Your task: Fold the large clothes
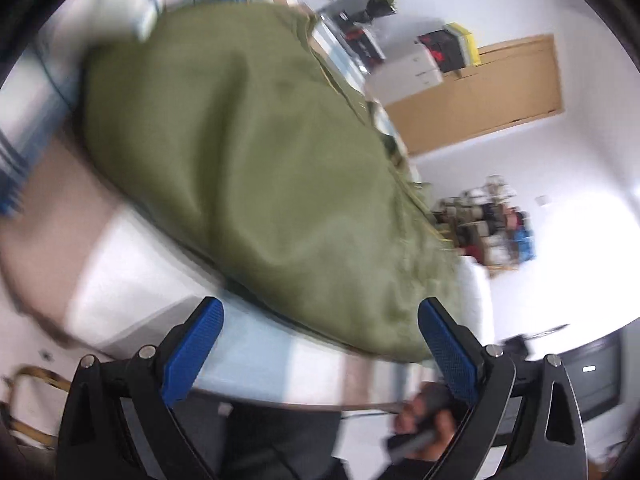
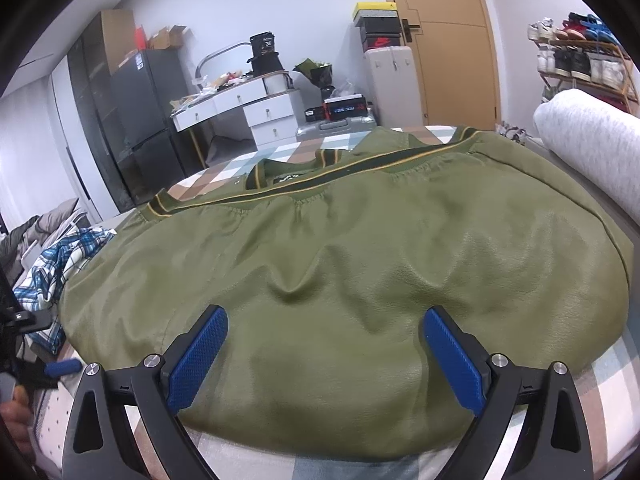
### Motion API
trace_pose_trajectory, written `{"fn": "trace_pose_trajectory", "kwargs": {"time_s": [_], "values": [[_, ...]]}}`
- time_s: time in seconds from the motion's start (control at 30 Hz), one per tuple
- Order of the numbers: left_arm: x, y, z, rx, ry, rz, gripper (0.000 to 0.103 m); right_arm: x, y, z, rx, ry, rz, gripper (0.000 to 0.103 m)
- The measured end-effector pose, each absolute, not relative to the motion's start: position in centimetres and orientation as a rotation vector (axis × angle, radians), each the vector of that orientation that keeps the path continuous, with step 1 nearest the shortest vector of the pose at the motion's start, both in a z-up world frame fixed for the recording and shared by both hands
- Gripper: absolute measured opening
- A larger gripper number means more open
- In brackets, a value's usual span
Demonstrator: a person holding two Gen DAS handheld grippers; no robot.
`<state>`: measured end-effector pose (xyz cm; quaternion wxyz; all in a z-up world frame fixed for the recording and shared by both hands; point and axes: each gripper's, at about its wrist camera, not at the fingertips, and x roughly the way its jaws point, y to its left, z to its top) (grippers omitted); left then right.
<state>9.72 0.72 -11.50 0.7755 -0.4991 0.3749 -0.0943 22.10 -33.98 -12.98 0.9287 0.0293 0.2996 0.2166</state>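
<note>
My right claw (image 2: 322, 354) gapes wide over the green jacket (image 2: 340, 264) on the bed (image 2: 608, 392); my left claw (image 1: 320, 346) spreads wide too, gripping nothing.

Bed (image 2: 608, 396) covered in a checked sheet of pale blue, tan and white, olive green jacket (image 2: 340, 264) spread flat across it, ribbed hem at the far side, blue plaid garment (image 2: 60, 268) heaped at the left edge, grey-white roll (image 2: 592, 152) laid along the right edge

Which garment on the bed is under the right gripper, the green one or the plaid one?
The olive green jacket, spread beneath the open right gripper. The blue plaid shirt lies crumpled off at the bed's left edge.
</note>
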Motion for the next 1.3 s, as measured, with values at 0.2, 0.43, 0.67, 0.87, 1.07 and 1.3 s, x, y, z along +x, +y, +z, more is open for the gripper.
{"fn": "trace_pose_trajectory", "kwargs": {"time_s": [0.2,0.43,0.67,0.87,1.07,1.3], "values": [[10.2,1.0,-10.1,-1.063,0.760,-0.030,0.095,21.9,-33.7,-12.9,0.058,0.613,0.459,0.099],[11.2,0.9,-10.2,-1.018,0.756,0.022,0.095,21.9,-33.3,-12.9,0.038,0.614,0.465,0.099],[11.8,0.5,-10.5,-0.972,0.728,0.171,0.043,21.4,-32.1,-12.9,-0.011,0.612,0.486,0.099],[10.9,0.7,-9.7,-0.886,0.667,0.152,0.011,19.7,-29.6,-12.7,-0.104,0.608,0.618,0.099],[10.9,1.0,-9.0,-0.858,0.642,0.109,0.009,17.0,-24.7,-12.8,-0.188,0.613,0.775,0.099],[11.7,2.0,-8.7,-0.909,0.676,0.033,0.009,15.6,-16.8,-14.3,-0.467,0.591,0.720,0.102]]}}
